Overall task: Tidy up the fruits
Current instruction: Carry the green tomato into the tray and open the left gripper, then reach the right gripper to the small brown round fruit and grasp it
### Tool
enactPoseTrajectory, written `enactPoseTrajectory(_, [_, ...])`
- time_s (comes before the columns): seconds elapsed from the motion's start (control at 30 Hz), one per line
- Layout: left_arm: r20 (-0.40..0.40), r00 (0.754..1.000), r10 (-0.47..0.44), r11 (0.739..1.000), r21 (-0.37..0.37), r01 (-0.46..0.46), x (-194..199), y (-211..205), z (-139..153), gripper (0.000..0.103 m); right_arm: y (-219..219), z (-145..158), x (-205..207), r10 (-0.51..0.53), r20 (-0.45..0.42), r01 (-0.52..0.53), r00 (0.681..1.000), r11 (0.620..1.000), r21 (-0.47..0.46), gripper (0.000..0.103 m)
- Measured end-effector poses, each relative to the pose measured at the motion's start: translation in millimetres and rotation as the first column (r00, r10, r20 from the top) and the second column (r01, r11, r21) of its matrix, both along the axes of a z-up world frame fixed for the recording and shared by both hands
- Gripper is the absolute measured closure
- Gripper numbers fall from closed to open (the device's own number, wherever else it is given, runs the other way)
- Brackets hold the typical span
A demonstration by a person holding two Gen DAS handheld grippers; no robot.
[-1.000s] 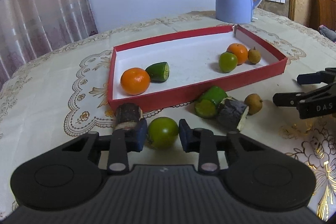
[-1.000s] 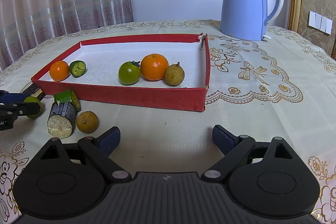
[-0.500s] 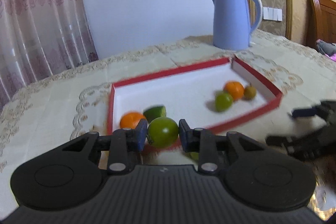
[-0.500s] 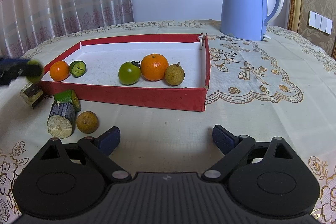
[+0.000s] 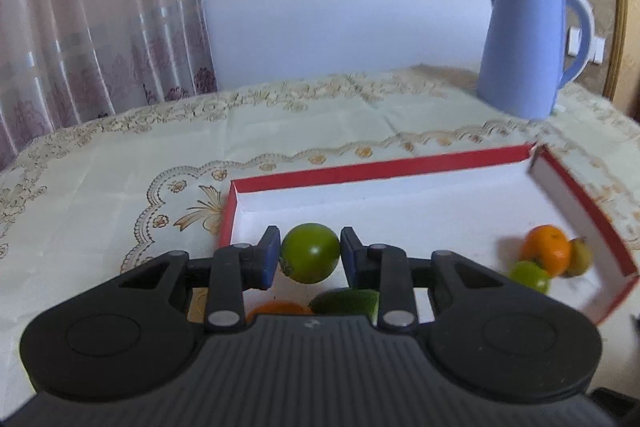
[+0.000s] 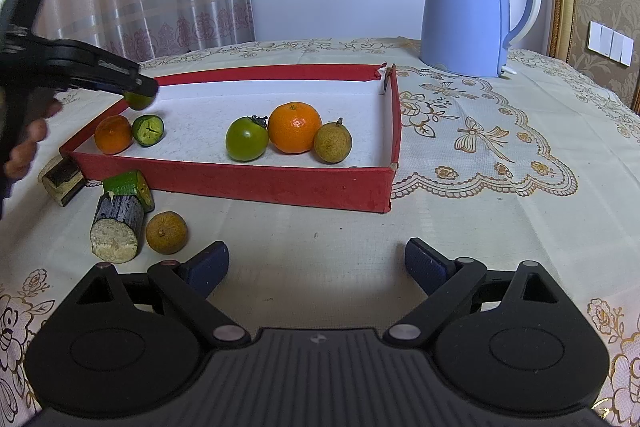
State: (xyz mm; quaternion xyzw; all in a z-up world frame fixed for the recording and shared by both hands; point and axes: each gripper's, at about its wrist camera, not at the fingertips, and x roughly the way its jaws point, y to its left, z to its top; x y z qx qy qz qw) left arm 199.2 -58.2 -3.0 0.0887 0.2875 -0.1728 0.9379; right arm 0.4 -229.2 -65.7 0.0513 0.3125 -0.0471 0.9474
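My left gripper [image 5: 310, 259] is shut on a round green fruit [image 5: 310, 258] and holds it in the air over the left end of the red tray [image 5: 380, 169]; the right wrist view shows the same gripper [image 6: 138, 95] above the tray's [image 6: 240, 183] left corner. In the tray lie an orange [image 6: 113, 134], a green cut piece [image 6: 148, 130], a green fruit [image 6: 246, 139], a larger orange [image 6: 295, 127] and a brown fruit [image 6: 333, 142]. My right gripper [image 6: 316, 267] is open and empty, low over the cloth in front of the tray.
Outside the tray, at its front left, lie a dark cane piece [image 6: 116, 227], a green piece [image 6: 130, 185], a brown fruit [image 6: 166, 231] and another cane piece [image 6: 62, 179]. A blue kettle [image 6: 472, 7] stands behind the tray at the right.
My left gripper closed on the green fruit, lifted it off the cloth and carried it up and forward over the tray's left end. My right gripper has not moved.
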Motion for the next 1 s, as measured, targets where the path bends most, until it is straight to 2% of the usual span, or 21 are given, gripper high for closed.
enactPoseTrajectory(0.17, [-0.041, 0.999, 0.004, 1.000, 0.014, -0.003, 12.2, -4.8, -11.6, 0.074, -0.1, -0.3, 0.4, 0.000, -0.002, 0.000, 1.000, 1.000, -0.004, 0.007])
enactPoseTrajectory(0.4, [-0.044, 0.999, 0.008, 1.000, 0.028, -0.006, 8.4, -5.4, -14.5, 0.072, -0.1, -0.2, 0.5, 0.001, -0.002, -0.001, 1.000, 1.000, -0.004, 0.007])
enactPoseTrajectory(0.47, [-0.032, 0.999, 0.019, 1.000, 0.017, -0.019, 3.0, 0.1, -11.0, 0.062, -0.3, -0.2, 0.2, 0.001, -0.002, -0.001, 1.000, 1.000, -0.004, 0.007])
enactPoseTrajectory(0.53, [0.005, 0.999, 0.038, 0.999, 0.012, -0.038, -7.9, 7.4, -4.8, 0.045, -0.1, -0.2, 0.3, 0.001, -0.001, -0.001, 1.000, 1.000, -0.004, 0.007])
enactPoseTrajectory(0.63, [0.044, 0.997, 0.060, 0.998, -0.013, -0.060, -31.2, 23.4, 5.2, 0.034, -0.1, -0.2, 0.2, 0.001, -0.001, -0.001, 1.000, 1.000, -0.003, 0.007])
enactPoseTrajectory(0.8, [0.105, 0.993, 0.060, 0.995, -0.086, -0.051, -96.8, 54.2, 17.4, 0.016, 0.5, -0.2, 0.4, 0.003, -0.003, -0.003, 1.000, 1.000, -0.007, 0.007])
enactPoseTrajectory(1.0, [0.086, 0.996, 0.018, 0.997, -0.071, -0.011, -156.7, 63.2, -1.8, 0.014, 1.2, -0.1, 0.5, 0.003, -0.004, -0.003, 1.000, 1.000, -0.012, 0.006])
